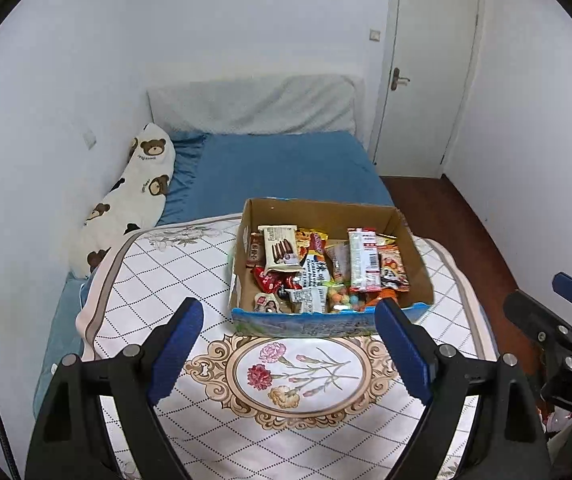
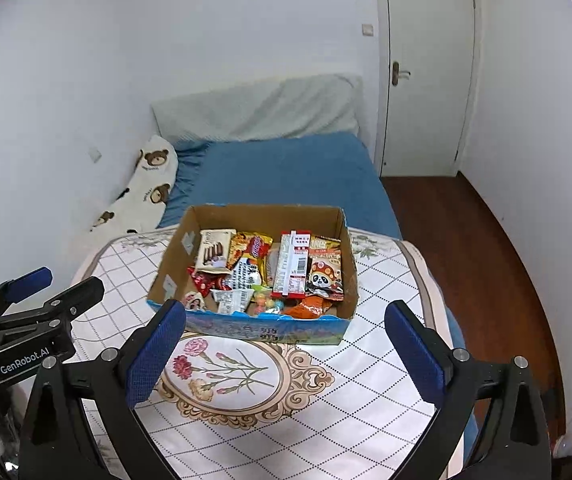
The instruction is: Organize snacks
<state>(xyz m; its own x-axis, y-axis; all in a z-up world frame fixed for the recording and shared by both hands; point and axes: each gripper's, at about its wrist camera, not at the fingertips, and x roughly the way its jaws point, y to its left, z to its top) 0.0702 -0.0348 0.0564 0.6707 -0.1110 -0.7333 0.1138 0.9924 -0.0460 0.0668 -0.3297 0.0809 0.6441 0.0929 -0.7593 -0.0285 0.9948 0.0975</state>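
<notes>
A cardboard box (image 1: 418, 256) with a blue printed front stands on a white quilted cover on the bed; it also shows in the right wrist view (image 2: 173, 256). It holds several snack packs, among them a white wafer pack (image 1: 281, 248), a long red-and-white pack (image 1: 364, 260) and a panda bag (image 2: 326, 276). My left gripper (image 1: 292, 312) is open and empty, held above the cover just short of the box's front. My right gripper (image 2: 286, 316) is open and empty, also just short of the box. Each gripper shows at the edge of the other's view.
The white cover (image 1: 157, 280) with a flower medallion (image 1: 298, 376) lies on a blue bed (image 1: 286, 164). A bear-print pillow (image 1: 133, 192) lies along the left wall. A grey headboard cushion (image 1: 253, 108) leans at the back. A white door (image 1: 426, 76) and wooden floor (image 2: 466, 248) are to the right.
</notes>
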